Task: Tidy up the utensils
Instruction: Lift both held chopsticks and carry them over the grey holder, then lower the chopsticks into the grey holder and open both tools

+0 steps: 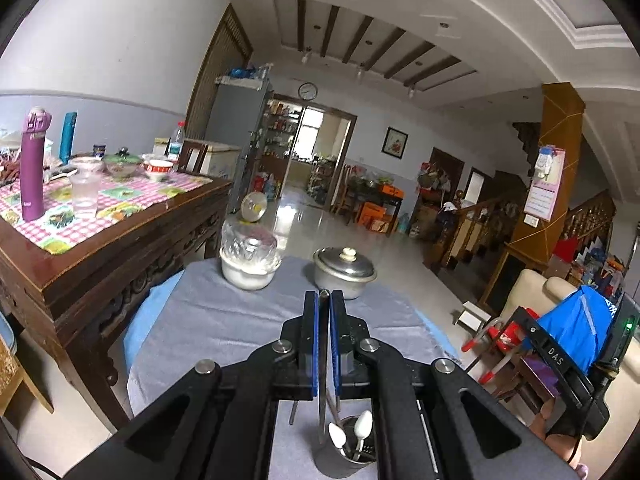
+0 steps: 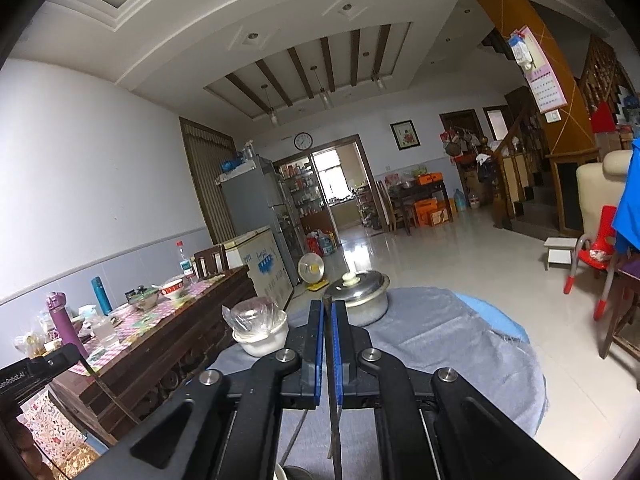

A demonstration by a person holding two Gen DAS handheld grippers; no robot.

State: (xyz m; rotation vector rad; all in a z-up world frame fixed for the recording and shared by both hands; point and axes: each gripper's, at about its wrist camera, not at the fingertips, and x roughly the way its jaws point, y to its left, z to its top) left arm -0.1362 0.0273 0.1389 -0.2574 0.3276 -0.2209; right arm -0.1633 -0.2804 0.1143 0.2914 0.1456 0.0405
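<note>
Over grey-clothed bench [image 1: 224, 320], keep both loads plumb above utensil cup [image 1: 352, 456] before lowering: left tool [image 1: 324, 296] clamped tight on one chopstick [image 1: 322, 400], right tool [image 2: 328, 305] likewise pinching another chopstick [image 2: 334, 424].

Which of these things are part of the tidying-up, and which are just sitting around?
Job: left gripper, jaws shut on a thin stick; right gripper, jaws shut on another stick; cup holding spoons.
Lying about: pot, white bowl, purple bottle, glass.
</note>
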